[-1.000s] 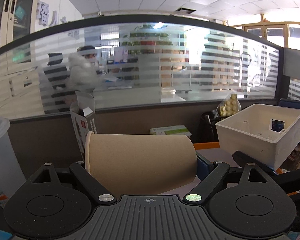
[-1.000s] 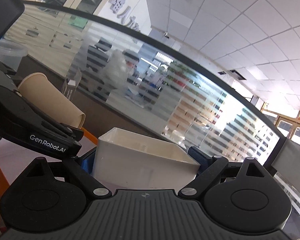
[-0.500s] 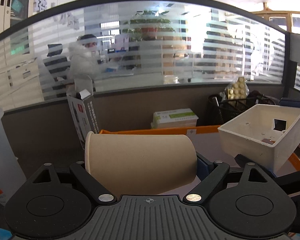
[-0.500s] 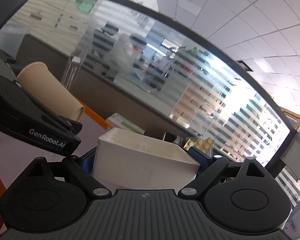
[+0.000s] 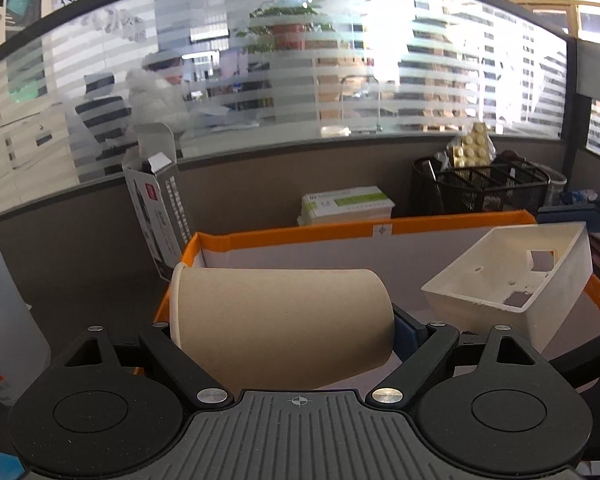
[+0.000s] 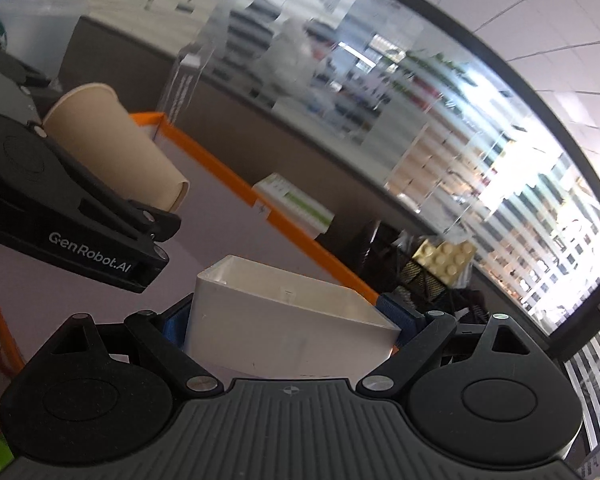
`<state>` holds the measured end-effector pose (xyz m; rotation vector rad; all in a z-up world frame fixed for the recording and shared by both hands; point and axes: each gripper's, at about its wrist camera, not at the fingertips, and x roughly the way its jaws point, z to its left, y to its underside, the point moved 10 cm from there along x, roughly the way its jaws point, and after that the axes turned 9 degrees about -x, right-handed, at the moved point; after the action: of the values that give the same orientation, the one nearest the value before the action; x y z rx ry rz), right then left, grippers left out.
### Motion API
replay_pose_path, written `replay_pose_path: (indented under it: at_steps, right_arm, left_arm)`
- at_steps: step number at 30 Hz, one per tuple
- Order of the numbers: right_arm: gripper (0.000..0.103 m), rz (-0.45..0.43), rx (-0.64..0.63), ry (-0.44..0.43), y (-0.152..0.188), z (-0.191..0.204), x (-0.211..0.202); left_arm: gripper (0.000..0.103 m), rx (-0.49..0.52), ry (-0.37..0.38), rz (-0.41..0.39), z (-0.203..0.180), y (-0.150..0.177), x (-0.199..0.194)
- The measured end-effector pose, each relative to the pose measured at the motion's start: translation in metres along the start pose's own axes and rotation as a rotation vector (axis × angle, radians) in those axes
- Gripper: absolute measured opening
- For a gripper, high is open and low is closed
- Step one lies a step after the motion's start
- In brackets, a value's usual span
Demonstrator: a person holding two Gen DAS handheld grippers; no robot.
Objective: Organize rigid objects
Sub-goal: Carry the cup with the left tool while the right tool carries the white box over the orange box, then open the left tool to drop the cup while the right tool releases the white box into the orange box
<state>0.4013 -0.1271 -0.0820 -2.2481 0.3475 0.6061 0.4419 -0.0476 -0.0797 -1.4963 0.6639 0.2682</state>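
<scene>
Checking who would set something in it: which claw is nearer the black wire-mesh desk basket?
Right. The right claw, gripping the white plastic box, is closer to the black wire-mesh desk basket; the left claw, gripping the brown paper cup, sits farther away.

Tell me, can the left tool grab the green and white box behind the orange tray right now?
Probably not. The left tool is already shut on the paper cup, and the orange tray's wall stands before the green and white box.
</scene>
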Motion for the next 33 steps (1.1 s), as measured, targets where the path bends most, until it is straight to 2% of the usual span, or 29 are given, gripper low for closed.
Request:
replay_pose_path:
  at_steps: [9,15,33]
  right_arm:
    - [0.091,0.078,-0.031,-0.072,0.011,0.008,0.006]
    - [0.091,0.142,0.009,-0.162,0.017,0.006,0.016]
    - [0.092,0.302,-0.028,-0.258,0.028,0.01,0.035]
  left_arm:
    - [0.089,0.006,0.018,0.057,-0.002,0.008,0.008]
    - [0.089,0.016,0.034,0.075,-0.006,0.01,0.008]
    - [0.089,0.039,0.049,0.159,-0.01,0.016,0.016]
